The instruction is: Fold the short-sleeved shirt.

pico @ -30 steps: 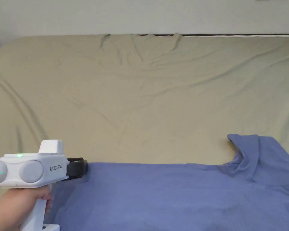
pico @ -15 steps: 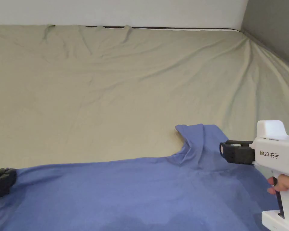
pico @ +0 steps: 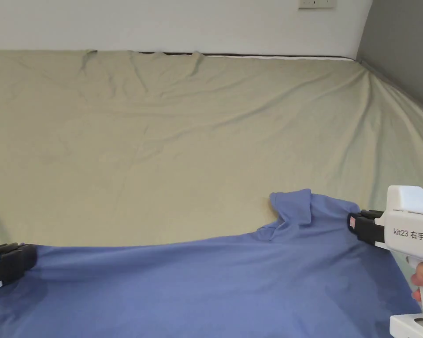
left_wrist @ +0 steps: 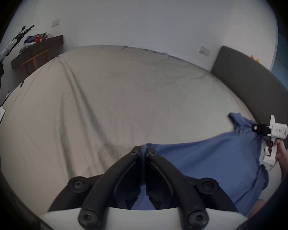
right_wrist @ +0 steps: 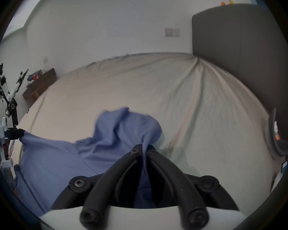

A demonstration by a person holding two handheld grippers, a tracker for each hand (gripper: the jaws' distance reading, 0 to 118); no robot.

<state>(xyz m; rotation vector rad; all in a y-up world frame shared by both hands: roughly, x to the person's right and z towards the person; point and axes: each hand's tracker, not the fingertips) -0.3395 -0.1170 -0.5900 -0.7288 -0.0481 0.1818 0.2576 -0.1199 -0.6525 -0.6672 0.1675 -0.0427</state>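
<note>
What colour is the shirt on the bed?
The shirt is plain blue with no pattern; the head view shows it best.

beige bedsheet (pico: 184,145), grey headboard (left_wrist: 249,77), perhaps a desk (left_wrist: 38,51)

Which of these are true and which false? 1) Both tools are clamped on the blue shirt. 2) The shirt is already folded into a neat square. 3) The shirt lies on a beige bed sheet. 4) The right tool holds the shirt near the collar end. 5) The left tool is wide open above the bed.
1) True: the left tool and the right tool each have both jaws pressed on the blue shirt.
2) False: it is spread out, stretched between the two tools.
3) True: the beige bed sheet lies under it.
4) True: it grips beside the collar.
5) False: it is shut on the shirt's edge.
</note>
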